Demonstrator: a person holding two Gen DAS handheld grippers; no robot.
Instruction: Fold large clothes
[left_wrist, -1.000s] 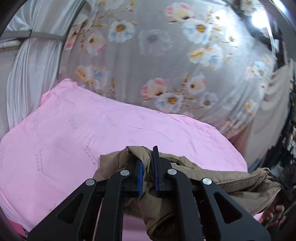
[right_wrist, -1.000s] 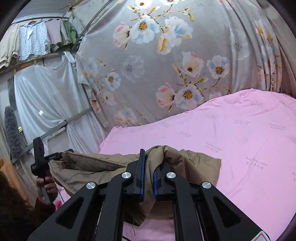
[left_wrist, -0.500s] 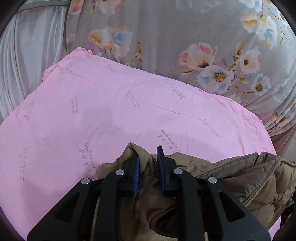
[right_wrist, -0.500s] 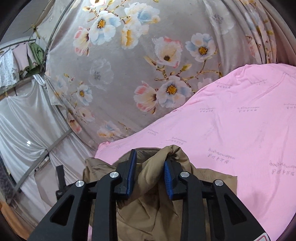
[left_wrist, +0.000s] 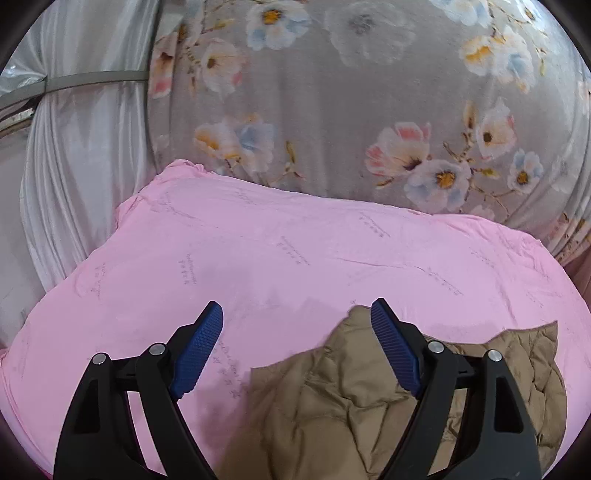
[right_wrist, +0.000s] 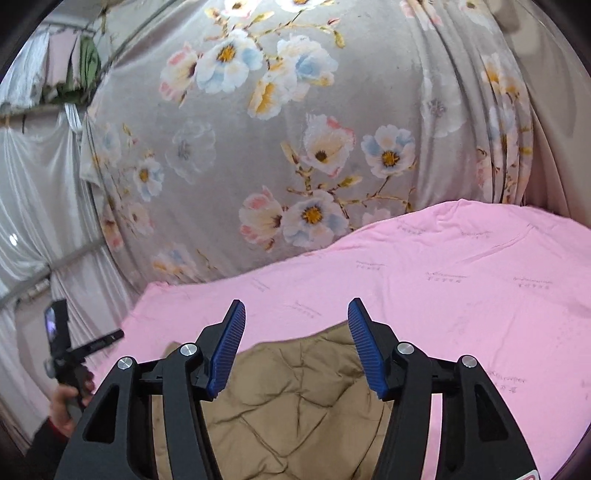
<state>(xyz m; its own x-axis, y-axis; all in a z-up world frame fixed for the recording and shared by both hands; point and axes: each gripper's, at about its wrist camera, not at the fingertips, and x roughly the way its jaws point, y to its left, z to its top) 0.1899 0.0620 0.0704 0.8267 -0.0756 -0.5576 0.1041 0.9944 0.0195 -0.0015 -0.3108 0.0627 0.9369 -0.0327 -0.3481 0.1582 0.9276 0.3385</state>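
Left wrist view first: the left gripper (left_wrist: 295, 350) is letting go, its jaws spreading wide and nothing pinched between the blue pads (left_wrist: 199, 354). The tan quilted jacket (left_wrist: 332, 413) is lying flat below and to the right of them, its corner reaching just under the right-hand pad, not gripped. Over on the right wrist view, the right gripper (right_wrist: 293, 347) is doing the same, jaws parting, blue pads (right_wrist: 364, 350) standing clear on either side of the jacket (right_wrist: 288, 398) with the fabric resting loose beneath them.

Moving outward, the jacket is sitting at the near edge of the bed, on the pink sheet (left_wrist: 258, 266), which is running clean and bare all the way to the far edge. Behind that, the grey floral curtain (right_wrist: 295, 147) is hanging, with a white drape (left_wrist: 85, 147) off by the far left corner. At the left rim of the right wrist view, the person's hand (right_wrist: 66, 402) is gripping the handle of the left tool.

My read: a fold is just being laid down and released. Next up, I'd say, both jaws are needing a fresh edge or corner of the jacket, pinched low against the sheet, before carrying it across for another fold. The padding looks thick and springy, so a shallow bite is likely slipping.
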